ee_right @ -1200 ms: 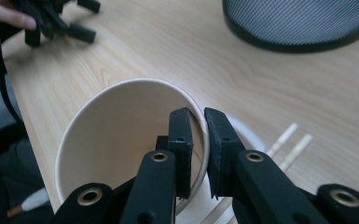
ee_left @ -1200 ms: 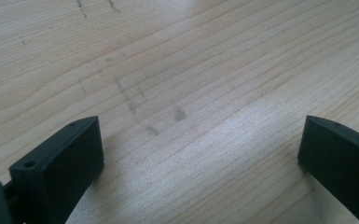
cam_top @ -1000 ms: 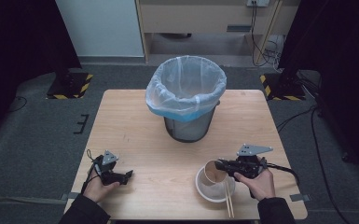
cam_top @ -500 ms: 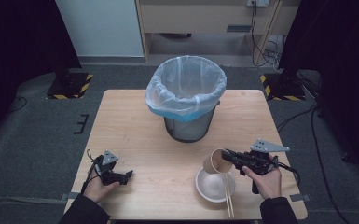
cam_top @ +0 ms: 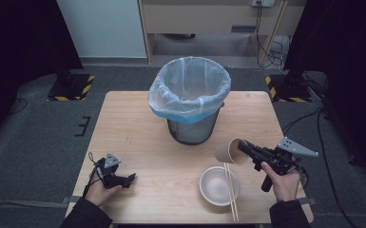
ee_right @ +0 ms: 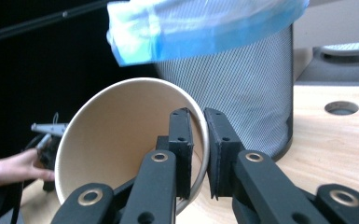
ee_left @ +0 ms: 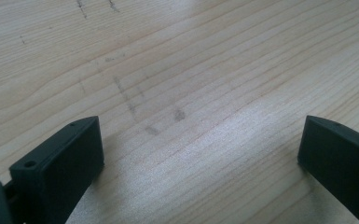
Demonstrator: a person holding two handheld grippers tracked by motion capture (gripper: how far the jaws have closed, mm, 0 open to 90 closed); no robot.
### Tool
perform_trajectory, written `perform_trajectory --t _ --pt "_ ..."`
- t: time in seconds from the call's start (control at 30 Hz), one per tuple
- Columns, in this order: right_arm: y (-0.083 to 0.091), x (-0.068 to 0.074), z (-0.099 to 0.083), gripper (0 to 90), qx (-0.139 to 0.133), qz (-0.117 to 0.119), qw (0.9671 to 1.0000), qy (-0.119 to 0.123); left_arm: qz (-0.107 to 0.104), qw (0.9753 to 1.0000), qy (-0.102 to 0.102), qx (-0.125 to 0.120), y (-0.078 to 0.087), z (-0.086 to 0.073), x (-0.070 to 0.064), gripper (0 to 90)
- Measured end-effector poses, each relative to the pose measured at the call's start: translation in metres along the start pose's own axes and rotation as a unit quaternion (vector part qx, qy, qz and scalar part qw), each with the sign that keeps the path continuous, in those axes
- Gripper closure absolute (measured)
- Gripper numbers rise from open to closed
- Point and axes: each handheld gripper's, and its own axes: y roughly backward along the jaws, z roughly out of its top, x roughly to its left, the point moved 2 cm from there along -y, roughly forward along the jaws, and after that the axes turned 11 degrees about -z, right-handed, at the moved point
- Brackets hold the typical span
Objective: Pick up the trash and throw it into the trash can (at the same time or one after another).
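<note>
Our right gripper [cam_top: 241, 147] pinched the paper cup [cam_top: 227, 151] by its rim, tilted, open bench [cam_top: 138, 142] between it and the lined bin [cam_top: 189, 99]; our left gripper [cam_top: 129, 178] gaped wide.

in your right gripper view the tan paper cup [ee_right: 121, 140] hides its own base behind the jaws, the top edge cuts off the blue-lined grey mesh bin [ee_right: 233, 84], and your far hand [ee_right: 16, 170] looks blurred.

grey carpet floor [cam_top: 38, 128], white wall panel [cam_top: 104, 26], dark curtains [cam_top: 19, 38]
</note>
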Motion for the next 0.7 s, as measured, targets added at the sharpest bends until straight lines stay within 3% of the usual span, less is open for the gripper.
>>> perform_trajectory --t 0.33,0.7 --pt "0.009 0.001 0.027 82.2 -0.051 0.000 0.9986 -0.014 0.000 1.0000 0.000 0.000 0.000 0.000 0.000 0.0" --pt "0.011 0.007 0.057 82.2 -0.103 0.005 0.9944 -0.023 0.000 1.0000 0.000 0.000 0.000 0.000 0.000 0.0"
